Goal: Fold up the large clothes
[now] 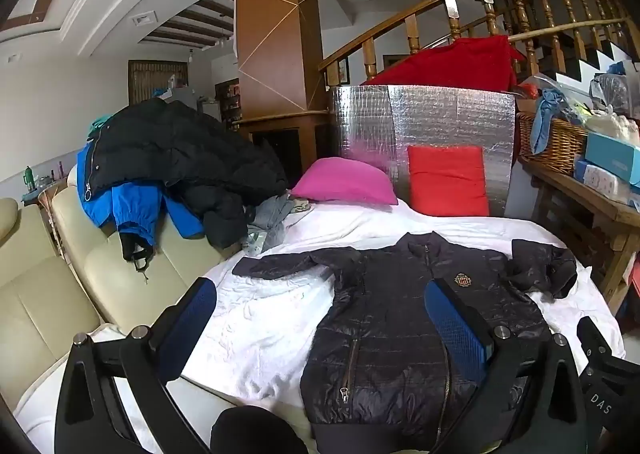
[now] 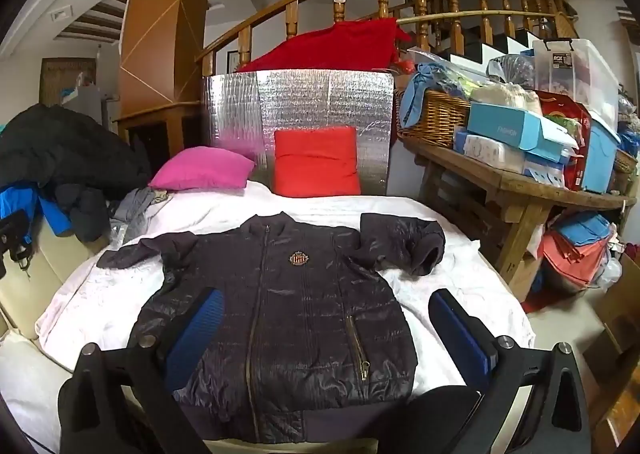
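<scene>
A dark quilted zip jacket (image 1: 400,326) lies flat, front up, on a white sheet (image 1: 260,326); it also shows in the right wrist view (image 2: 288,318). Its left sleeve (image 2: 136,250) stretches out flat; its right sleeve (image 2: 404,242) is bunched and bent back. My left gripper (image 1: 320,294) is open and empty, held above the jacket's left side. My right gripper (image 2: 326,304) is open and empty above the jacket's lower half. Part of the right gripper's body (image 1: 604,366) shows at the edge of the left wrist view.
A pile of black and blue coats (image 1: 168,166) lies on a cream sofa (image 1: 48,294) at left. Pink (image 2: 200,170) and red (image 2: 316,162) cushions sit at the sheet's far end before a silver foil panel (image 2: 296,102). A cluttered wooden table (image 2: 516,190) stands at right.
</scene>
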Tool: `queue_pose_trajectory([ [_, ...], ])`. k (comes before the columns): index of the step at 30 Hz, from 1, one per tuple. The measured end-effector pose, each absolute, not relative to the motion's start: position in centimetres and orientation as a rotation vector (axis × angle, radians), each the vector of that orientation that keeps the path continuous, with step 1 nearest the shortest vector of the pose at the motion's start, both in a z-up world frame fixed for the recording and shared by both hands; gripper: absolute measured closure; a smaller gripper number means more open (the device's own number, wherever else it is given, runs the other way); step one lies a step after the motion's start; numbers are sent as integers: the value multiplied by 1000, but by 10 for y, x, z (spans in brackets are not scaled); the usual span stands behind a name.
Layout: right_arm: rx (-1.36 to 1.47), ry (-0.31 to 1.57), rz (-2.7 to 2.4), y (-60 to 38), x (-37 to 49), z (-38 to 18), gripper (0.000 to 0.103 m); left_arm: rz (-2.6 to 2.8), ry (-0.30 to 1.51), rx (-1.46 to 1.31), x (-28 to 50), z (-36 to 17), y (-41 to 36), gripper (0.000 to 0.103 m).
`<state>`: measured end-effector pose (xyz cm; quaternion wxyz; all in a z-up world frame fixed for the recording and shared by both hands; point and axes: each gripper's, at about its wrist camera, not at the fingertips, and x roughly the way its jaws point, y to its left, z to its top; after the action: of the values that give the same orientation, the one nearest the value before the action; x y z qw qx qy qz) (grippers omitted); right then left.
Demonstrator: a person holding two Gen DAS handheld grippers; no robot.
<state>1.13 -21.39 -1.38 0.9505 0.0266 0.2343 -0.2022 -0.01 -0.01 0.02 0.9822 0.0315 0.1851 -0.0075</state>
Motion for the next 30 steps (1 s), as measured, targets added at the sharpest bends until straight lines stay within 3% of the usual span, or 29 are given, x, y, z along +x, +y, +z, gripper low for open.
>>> queue_pose_trajectory([
  [30,68,473,-398,-216,16,-14,0,-4,358,82,-2,1,0,0],
])
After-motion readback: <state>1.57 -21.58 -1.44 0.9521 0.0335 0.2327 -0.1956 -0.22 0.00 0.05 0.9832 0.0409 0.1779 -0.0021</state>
